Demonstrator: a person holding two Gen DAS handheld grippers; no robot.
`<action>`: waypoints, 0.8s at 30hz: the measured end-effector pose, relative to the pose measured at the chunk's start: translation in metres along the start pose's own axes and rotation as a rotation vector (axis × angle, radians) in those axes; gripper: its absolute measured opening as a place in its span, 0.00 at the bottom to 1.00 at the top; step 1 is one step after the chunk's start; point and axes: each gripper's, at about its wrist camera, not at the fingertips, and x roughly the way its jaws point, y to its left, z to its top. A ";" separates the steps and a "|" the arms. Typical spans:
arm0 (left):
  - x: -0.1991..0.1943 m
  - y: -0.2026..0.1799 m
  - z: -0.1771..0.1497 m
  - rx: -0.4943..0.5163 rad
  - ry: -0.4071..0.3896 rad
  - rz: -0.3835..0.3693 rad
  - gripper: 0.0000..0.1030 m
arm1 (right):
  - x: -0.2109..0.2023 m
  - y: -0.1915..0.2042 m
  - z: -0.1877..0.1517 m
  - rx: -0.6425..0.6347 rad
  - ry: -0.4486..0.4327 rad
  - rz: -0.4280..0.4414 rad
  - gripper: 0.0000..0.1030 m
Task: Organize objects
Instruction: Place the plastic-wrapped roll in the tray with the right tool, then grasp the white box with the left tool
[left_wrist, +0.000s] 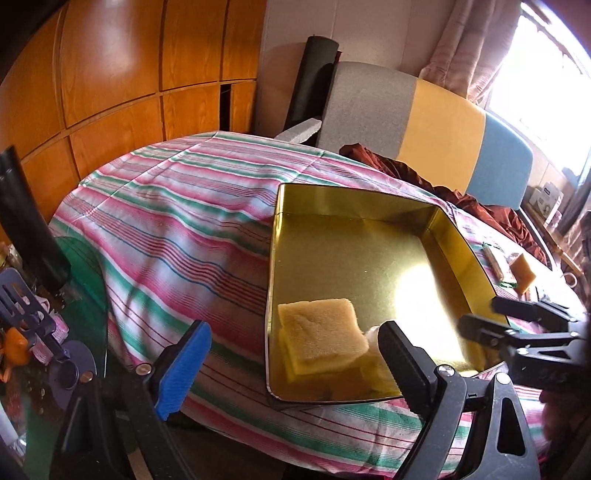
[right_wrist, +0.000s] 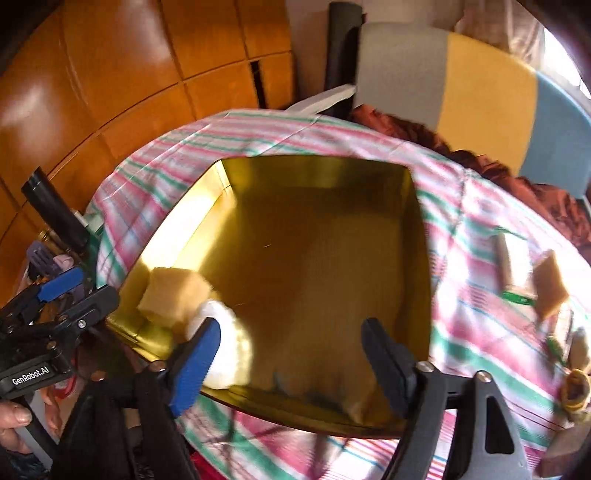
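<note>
A gold metal tin (left_wrist: 332, 199) (right_wrist: 419, 236) stands open on the striped tablecloth. A yellow sponge (left_wrist: 321, 334) (right_wrist: 170, 295) lies in its near left corner, with a white puffy item (right_wrist: 229, 347) beside it. My left gripper (left_wrist: 291, 365) is open and empty, over the tin's near left edge. My right gripper (right_wrist: 291, 362) is open and empty, over the tin's near edge; it also shows at the right of the left wrist view (left_wrist: 517, 325). Another sponge (left_wrist: 524, 273) (right_wrist: 550, 291) and a small wrapped bar (left_wrist: 493, 258) (right_wrist: 504, 258) lie on the cloth right of the tin.
The striped cloth (left_wrist: 177, 206) covers the table. A chair with grey, yellow and blue back (left_wrist: 436, 122) and a dark red cloth (left_wrist: 480, 206) stand behind it. Clutter and a black tube (left_wrist: 29, 229) lie at left. Wooden cabinets fill the back wall.
</note>
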 end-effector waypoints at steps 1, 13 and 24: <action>0.000 -0.002 0.001 0.005 0.000 -0.002 0.91 | -0.004 -0.006 -0.001 0.009 -0.010 -0.013 0.79; 0.001 -0.047 0.009 0.092 0.010 -0.084 0.94 | -0.054 -0.122 -0.027 0.203 -0.052 -0.230 0.82; 0.000 -0.124 0.017 0.255 0.026 -0.246 0.94 | -0.164 -0.251 -0.072 0.462 -0.187 -0.512 0.82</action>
